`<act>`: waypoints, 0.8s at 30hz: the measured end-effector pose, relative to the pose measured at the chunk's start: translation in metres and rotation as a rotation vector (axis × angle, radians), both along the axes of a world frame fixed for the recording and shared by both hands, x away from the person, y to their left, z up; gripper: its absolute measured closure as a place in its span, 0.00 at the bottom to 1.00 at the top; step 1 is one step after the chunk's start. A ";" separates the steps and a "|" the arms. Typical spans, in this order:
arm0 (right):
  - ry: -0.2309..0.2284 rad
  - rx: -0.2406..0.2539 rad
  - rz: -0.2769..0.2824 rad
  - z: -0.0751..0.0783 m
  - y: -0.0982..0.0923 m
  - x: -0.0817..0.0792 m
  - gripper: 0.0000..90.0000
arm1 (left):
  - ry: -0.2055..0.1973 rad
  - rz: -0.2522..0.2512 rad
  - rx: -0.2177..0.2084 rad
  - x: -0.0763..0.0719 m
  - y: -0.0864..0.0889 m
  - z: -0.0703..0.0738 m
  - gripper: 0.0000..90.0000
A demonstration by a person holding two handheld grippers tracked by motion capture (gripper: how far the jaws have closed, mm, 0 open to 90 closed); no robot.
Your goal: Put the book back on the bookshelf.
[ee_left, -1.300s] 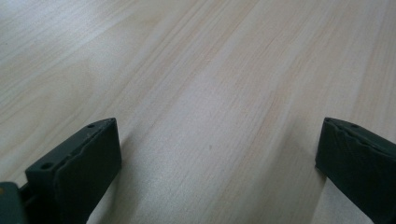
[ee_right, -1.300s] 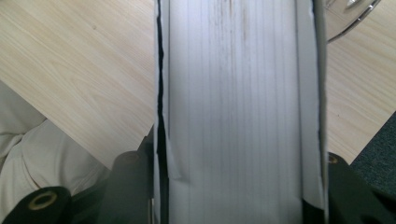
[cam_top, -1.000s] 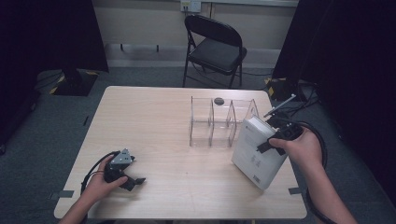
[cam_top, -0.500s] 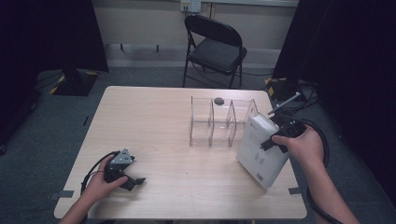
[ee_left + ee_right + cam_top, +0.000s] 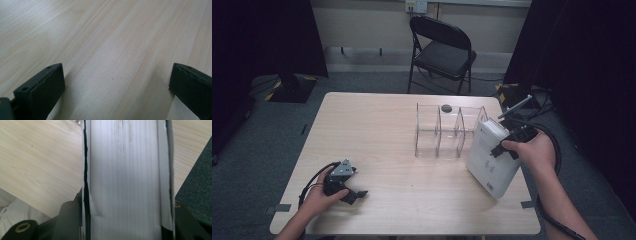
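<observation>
At the table's [image 5: 377, 125] right edge, just beside the clear acrylic divider rack [image 5: 447, 131], the right gripper [image 5: 507, 145] is clamped across a thick white book [image 5: 489, 157], which stands tilted with its lower corner near the table's front right. Seen along the right gripper view, the book's page edges [image 5: 127, 177] run straight up between the two black jaws, each pressed against a cover. Near the front left corner the left gripper [image 5: 343, 184] rests on the wood with jaws spread wide and nothing between them.

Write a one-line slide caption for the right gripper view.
White book clamped page-edge up between the right gripper fingers, above the wooden table.
</observation>
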State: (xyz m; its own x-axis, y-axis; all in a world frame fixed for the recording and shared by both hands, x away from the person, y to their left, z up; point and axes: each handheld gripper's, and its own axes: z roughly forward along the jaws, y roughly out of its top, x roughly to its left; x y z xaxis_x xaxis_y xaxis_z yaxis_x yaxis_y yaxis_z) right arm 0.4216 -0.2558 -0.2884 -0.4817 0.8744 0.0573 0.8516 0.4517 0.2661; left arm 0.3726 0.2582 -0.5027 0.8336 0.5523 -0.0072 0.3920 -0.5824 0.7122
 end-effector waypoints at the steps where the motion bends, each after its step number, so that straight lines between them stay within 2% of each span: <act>1: 0.000 -0.003 0.001 0.000 0.001 0.000 0.58 | 0.000 -0.001 0.001 0.000 0.000 0.000 0.00; 12: 0.006 -0.007 -0.018 0.000 0.004 0.009 0.58 | -0.001 0.000 0.002 0.000 0.000 0.000 0.00; 16: 0.005 0.008 -0.043 0.000 0.004 0.011 0.58 | -0.001 0.000 0.002 0.000 0.000 0.000 0.00; 21: 0.005 -0.002 -0.042 0.002 0.004 0.015 0.58 | -0.007 0.002 0.010 0.000 0.000 0.000 0.00; 24: 0.009 0.004 -0.048 0.002 0.005 0.017 0.58 | 0.002 0.002 0.001 0.000 -0.001 0.000 0.00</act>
State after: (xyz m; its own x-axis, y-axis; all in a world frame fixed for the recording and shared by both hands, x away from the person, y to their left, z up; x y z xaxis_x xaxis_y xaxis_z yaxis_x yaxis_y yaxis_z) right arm 0.4383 -0.2510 -0.2859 -0.4390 0.8961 0.0649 0.8745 0.4097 0.2596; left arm 0.3730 0.2575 -0.5027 0.8326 0.5538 -0.0088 0.3947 -0.5821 0.7109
